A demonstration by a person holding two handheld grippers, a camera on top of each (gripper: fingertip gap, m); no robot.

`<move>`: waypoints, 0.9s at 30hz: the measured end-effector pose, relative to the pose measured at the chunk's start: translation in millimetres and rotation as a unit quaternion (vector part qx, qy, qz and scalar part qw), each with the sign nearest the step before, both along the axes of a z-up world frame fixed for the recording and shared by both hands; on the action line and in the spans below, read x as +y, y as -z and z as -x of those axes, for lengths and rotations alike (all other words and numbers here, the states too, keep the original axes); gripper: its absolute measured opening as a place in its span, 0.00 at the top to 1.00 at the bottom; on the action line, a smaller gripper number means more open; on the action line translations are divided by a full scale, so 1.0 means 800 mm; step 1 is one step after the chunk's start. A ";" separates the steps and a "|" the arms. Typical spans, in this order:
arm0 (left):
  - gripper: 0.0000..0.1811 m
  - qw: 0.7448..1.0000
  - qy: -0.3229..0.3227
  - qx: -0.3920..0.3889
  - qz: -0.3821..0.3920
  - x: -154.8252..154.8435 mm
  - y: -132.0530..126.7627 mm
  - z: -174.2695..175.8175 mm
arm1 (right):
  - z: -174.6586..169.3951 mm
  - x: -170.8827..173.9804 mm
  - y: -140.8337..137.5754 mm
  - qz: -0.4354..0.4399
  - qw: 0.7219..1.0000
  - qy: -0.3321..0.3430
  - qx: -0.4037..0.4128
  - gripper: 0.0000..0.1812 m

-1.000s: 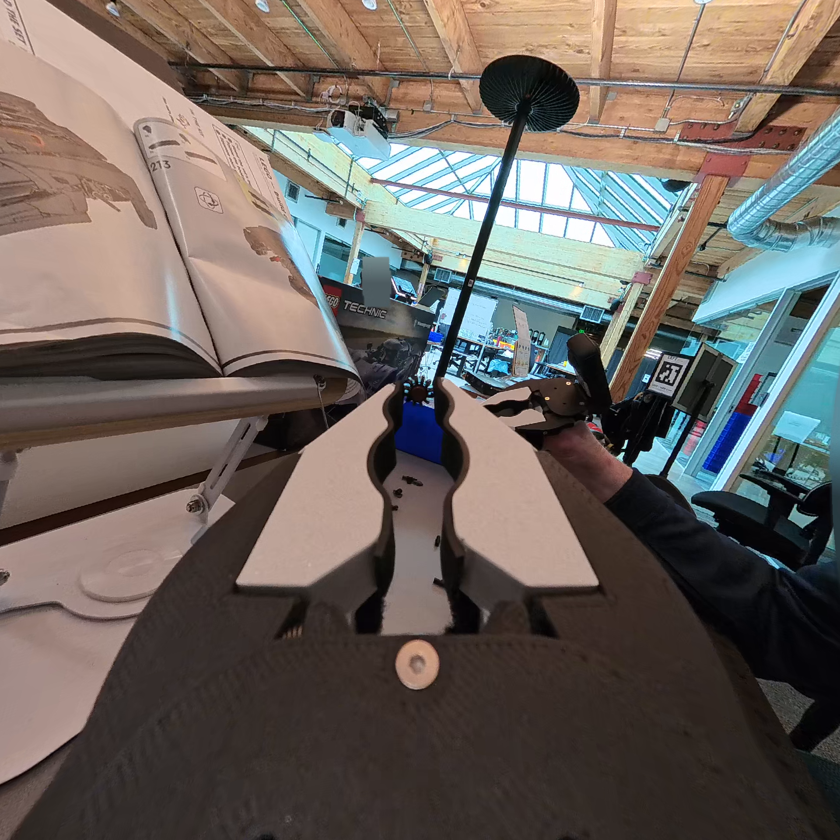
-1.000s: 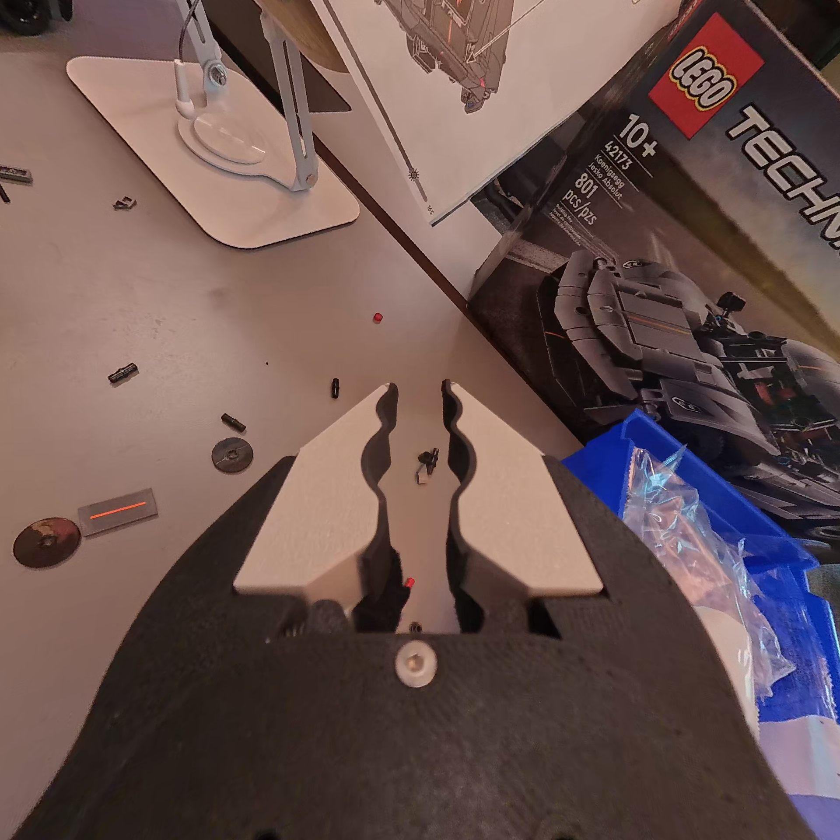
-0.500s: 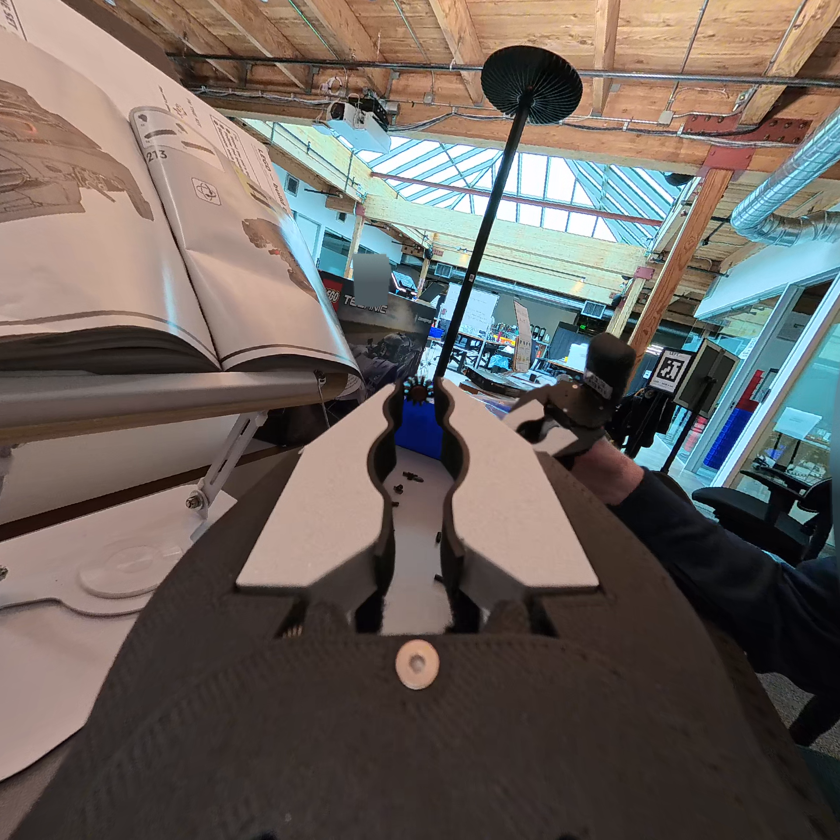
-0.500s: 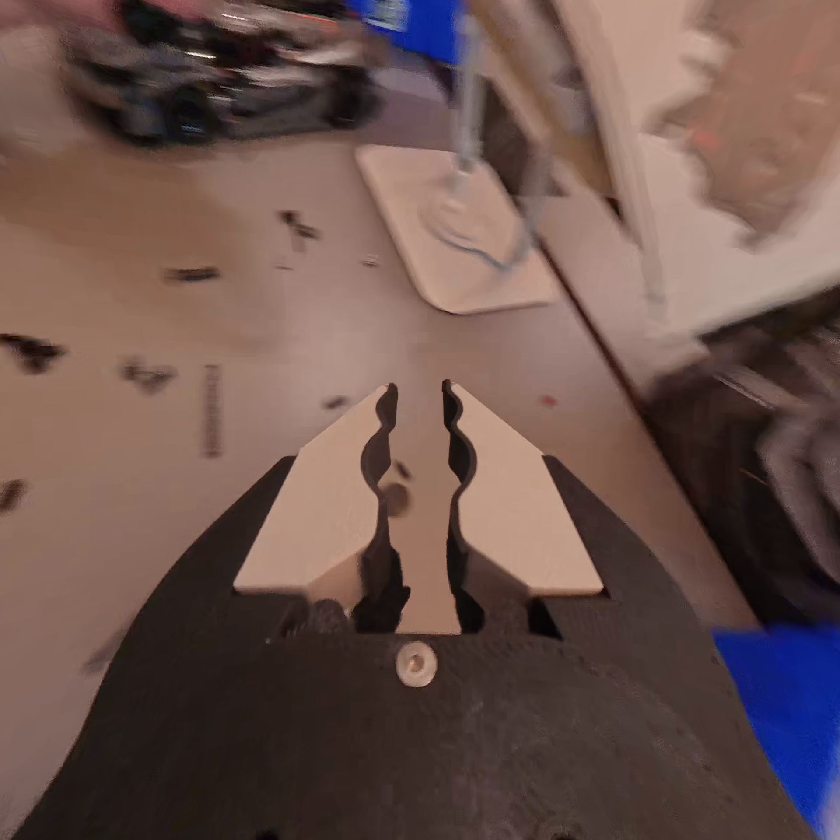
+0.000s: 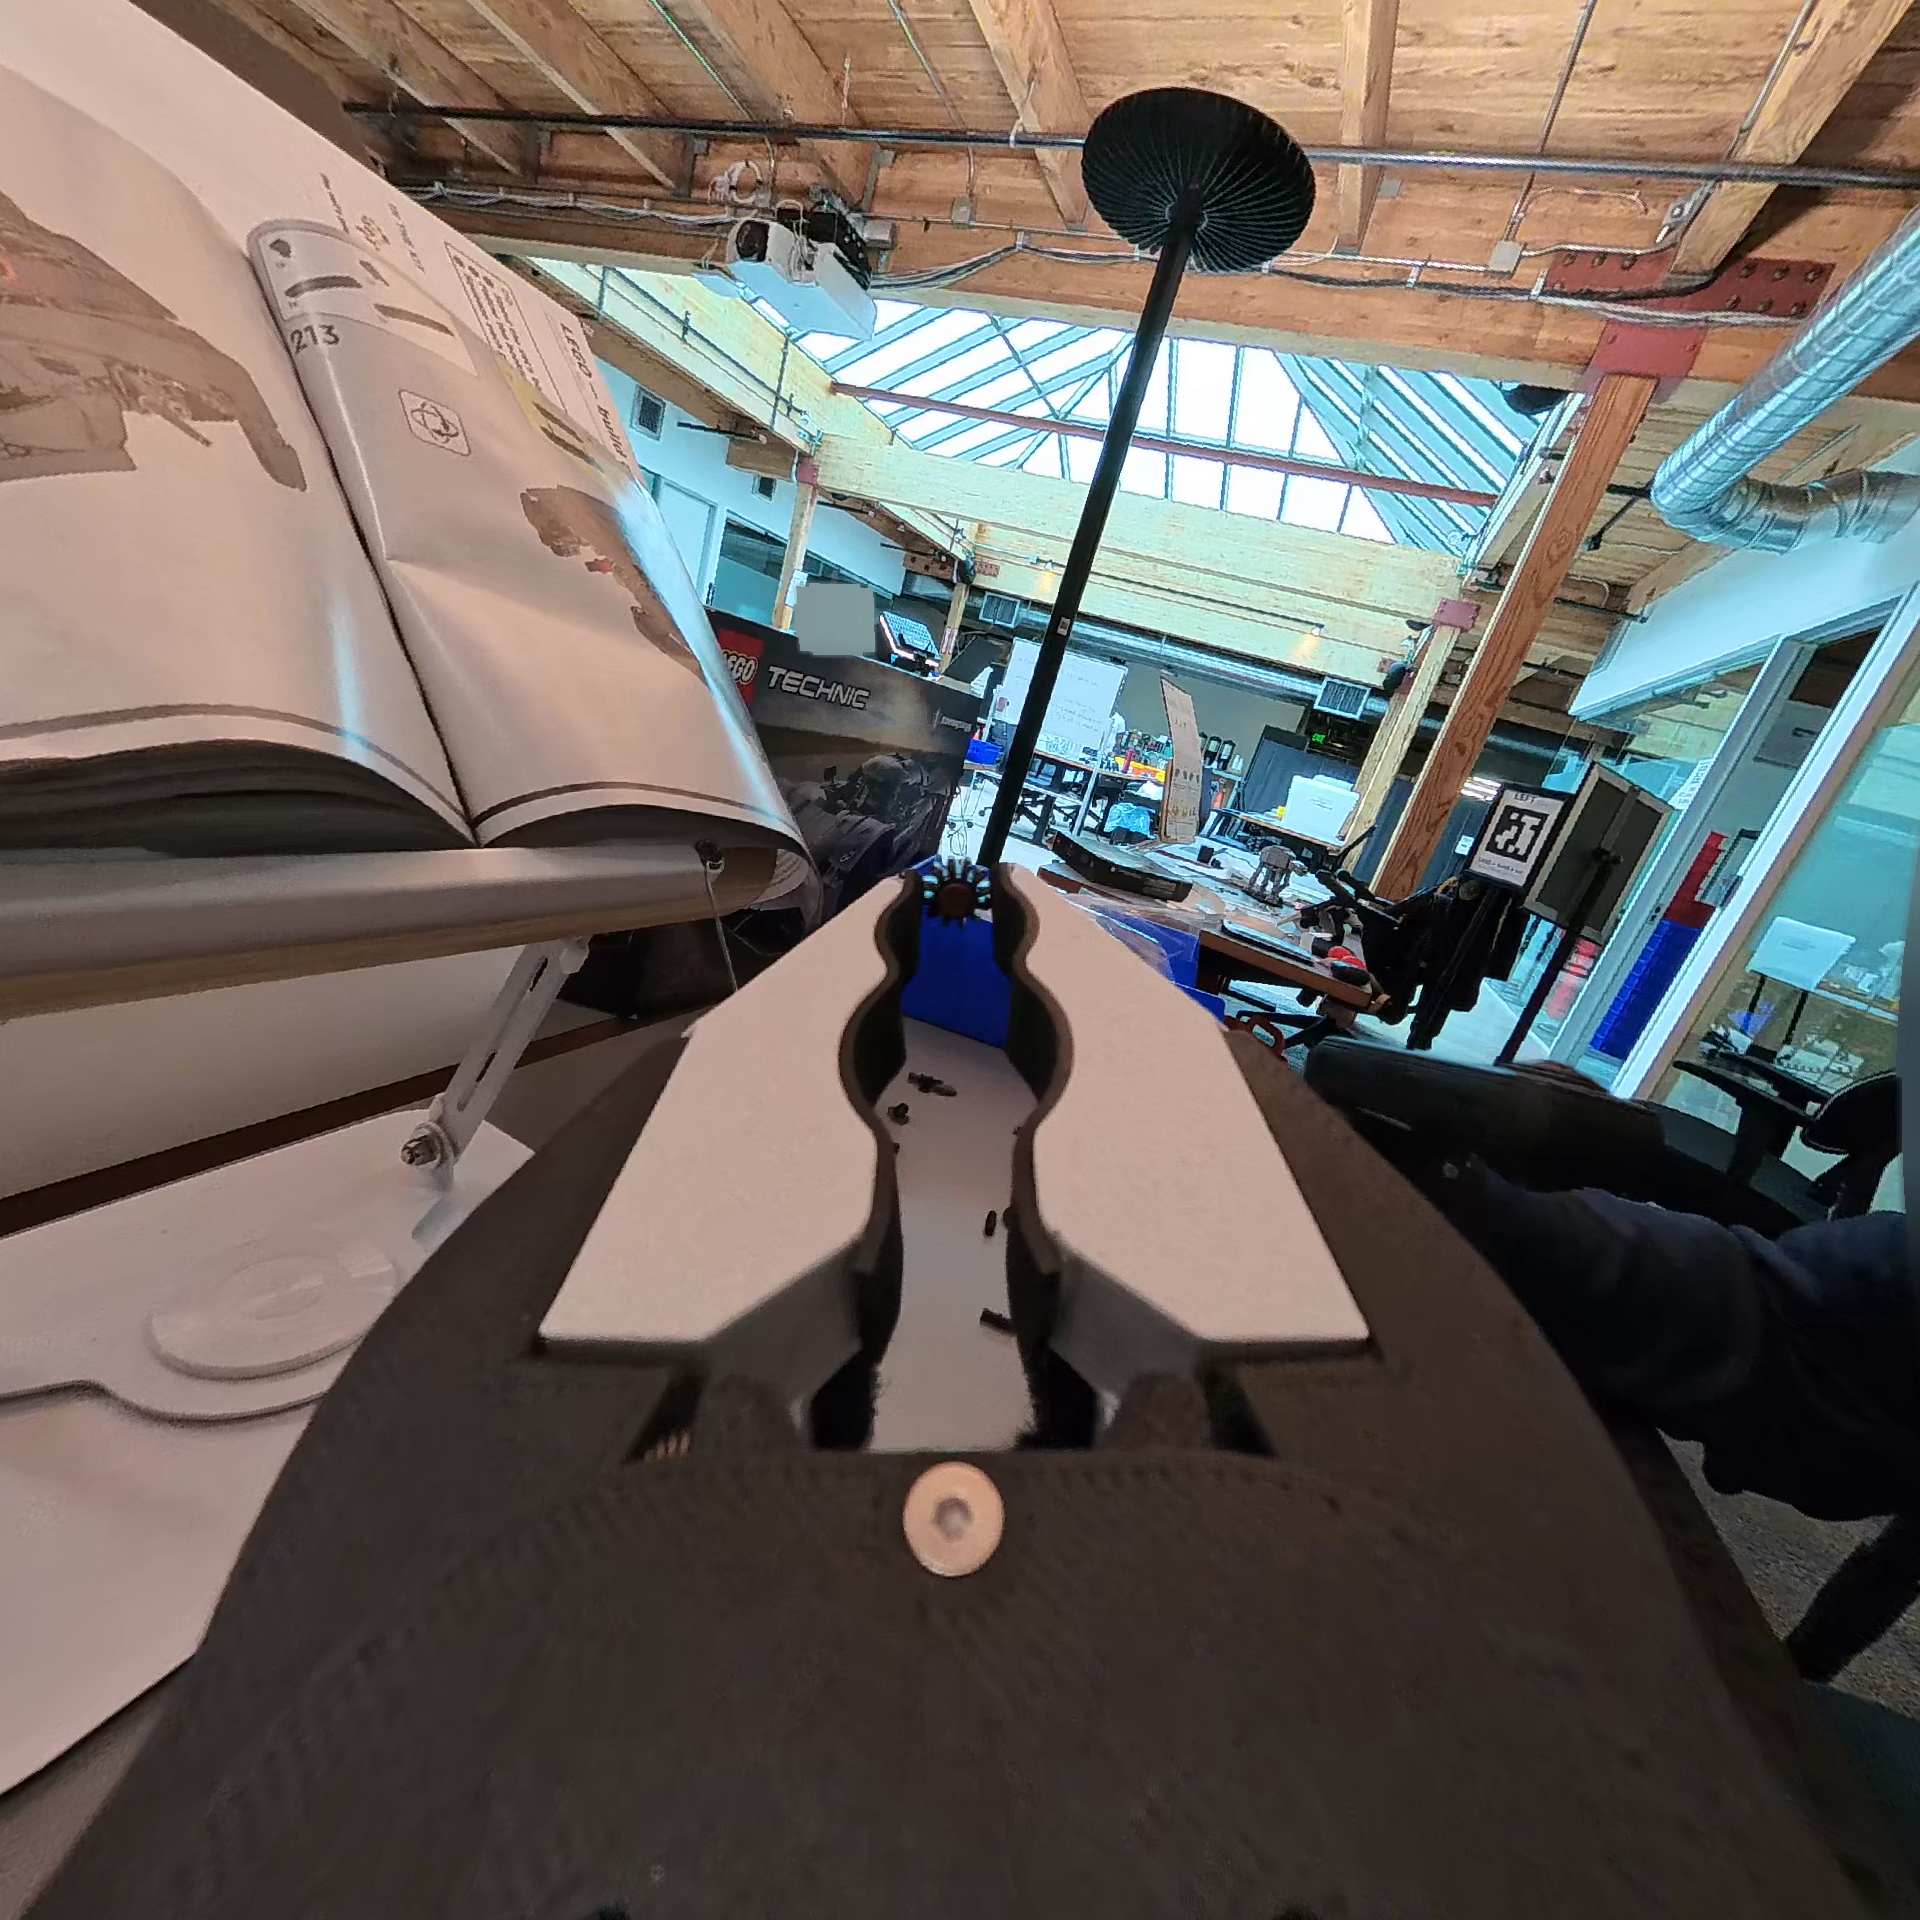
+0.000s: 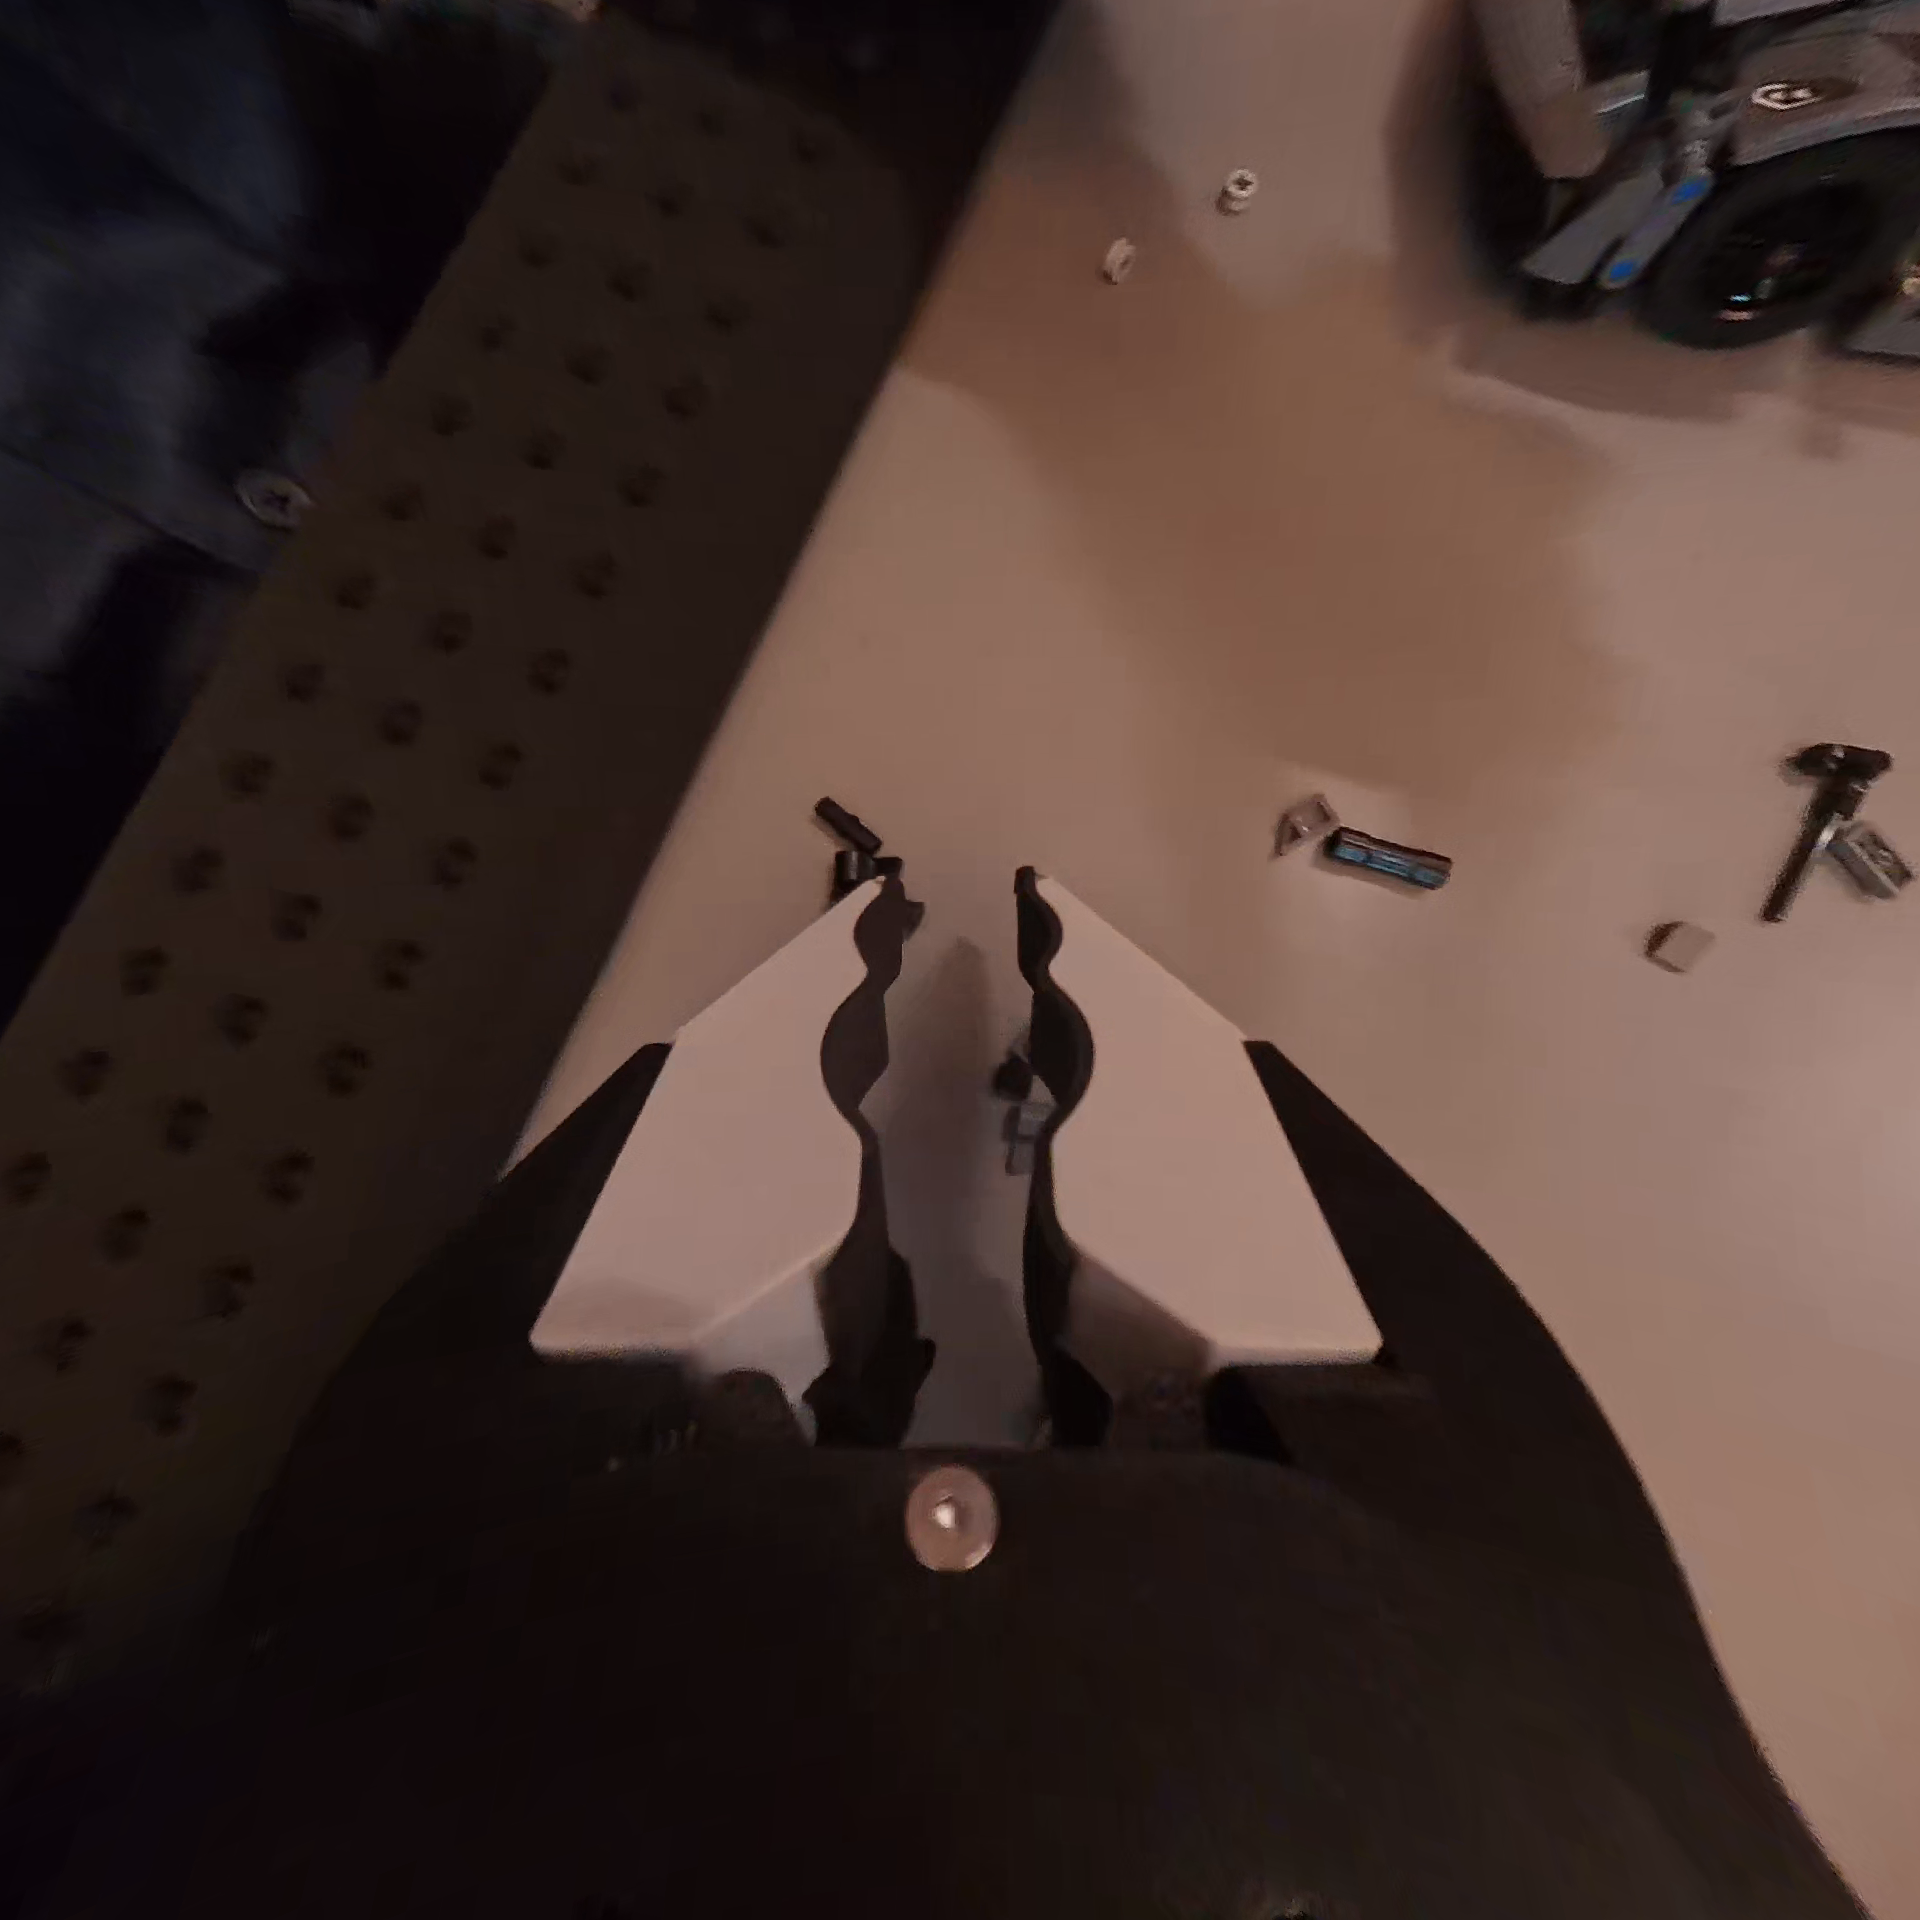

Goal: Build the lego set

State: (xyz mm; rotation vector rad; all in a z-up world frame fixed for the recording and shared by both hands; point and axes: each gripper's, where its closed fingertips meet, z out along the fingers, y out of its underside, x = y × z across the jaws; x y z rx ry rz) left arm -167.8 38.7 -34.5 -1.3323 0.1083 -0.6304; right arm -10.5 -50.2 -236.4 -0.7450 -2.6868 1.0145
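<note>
one gear (image 5: 954,900) in left claw (image 5: 956,902); two pale bushings (image 6: 1236,192).

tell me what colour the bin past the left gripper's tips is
Blue. The bin shows best in the left wrist view, just beyond the left gripper.

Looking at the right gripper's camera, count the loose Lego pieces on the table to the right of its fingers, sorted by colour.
Pale round bushes: 2
Small grey pieces: 3
Black pieces: 2
Total: 7
</note>
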 end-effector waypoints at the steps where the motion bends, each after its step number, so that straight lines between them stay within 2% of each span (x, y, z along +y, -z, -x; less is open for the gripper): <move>1: 0.94 1.000 0.001 0.000 0.000 0.000 0.000 -0.001 | -0.001 -0.001 0.002 0.001 1.000 -0.004 -0.003 0.90; 5: 0.94 1.000 0.002 -0.001 -0.002 -0.001 -0.002 -0.001 | -0.003 0.000 0.018 -0.018 1.000 -0.010 -0.021 0.91; 12: 0.94 1.000 0.002 -0.001 -0.004 -0.002 -0.003 -0.002 | -0.006 0.001 0.027 -0.026 0.999 -0.017 -0.030 0.91; 27: 0.94 1.000 0.003 0.000 -0.003 -0.002 -0.003 -0.002 | 0.000 -0.011 0.027 -0.021 0.999 -0.029 -0.019 0.94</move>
